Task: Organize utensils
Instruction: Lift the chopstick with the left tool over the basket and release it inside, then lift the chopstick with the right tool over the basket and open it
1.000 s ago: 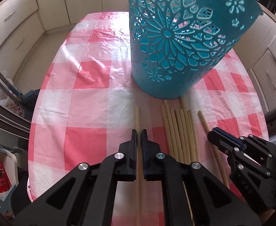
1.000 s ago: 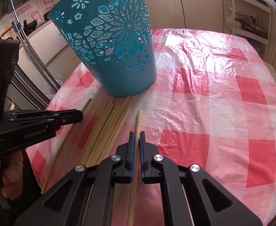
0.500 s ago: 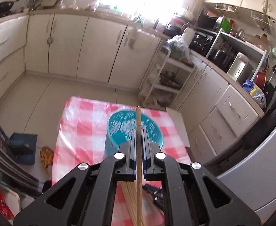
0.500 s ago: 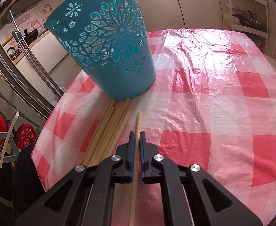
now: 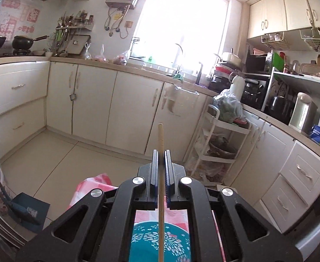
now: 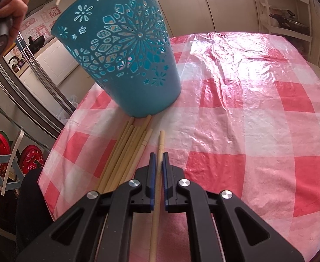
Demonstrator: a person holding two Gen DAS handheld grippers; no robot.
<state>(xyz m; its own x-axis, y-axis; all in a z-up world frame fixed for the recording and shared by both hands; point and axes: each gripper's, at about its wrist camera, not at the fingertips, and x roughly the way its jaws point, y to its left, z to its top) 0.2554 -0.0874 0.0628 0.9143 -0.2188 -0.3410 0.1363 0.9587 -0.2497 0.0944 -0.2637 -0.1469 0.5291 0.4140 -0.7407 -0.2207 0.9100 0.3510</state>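
Observation:
My left gripper (image 5: pixel 160 152) is shut on one wooden chopstick (image 5: pixel 160 139), raised high and pointing out across the kitchen. Straight below it lies the open mouth of the teal cut-out basket (image 5: pixel 173 246). In the right wrist view the same teal basket (image 6: pixel 125 54) stands on the pink checked table (image 6: pixel 247 120). My right gripper (image 6: pixel 159 155) is shut on another chopstick (image 6: pixel 161 139) that lies low on the cloth. A bundle of several chopsticks (image 6: pixel 127 150) rests just left of it, tips against the basket's foot. A hand (image 6: pixel 13 2) holding the left gripper shows at the top left.
Cream cabinets (image 5: pixel 90 100) and a cluttered counter ring the room. A white shelf cart (image 5: pixel 216 146) stands beyond the table's far edge. Steel rails (image 6: pixel 40 80) and red round items (image 6: pixel 31 159) are off the table's left side.
My left gripper lifted its chopstick off the table and tilted up, so it now hangs above the basket's mouth. The right gripper has stayed where it was, still gripping its chopstick.

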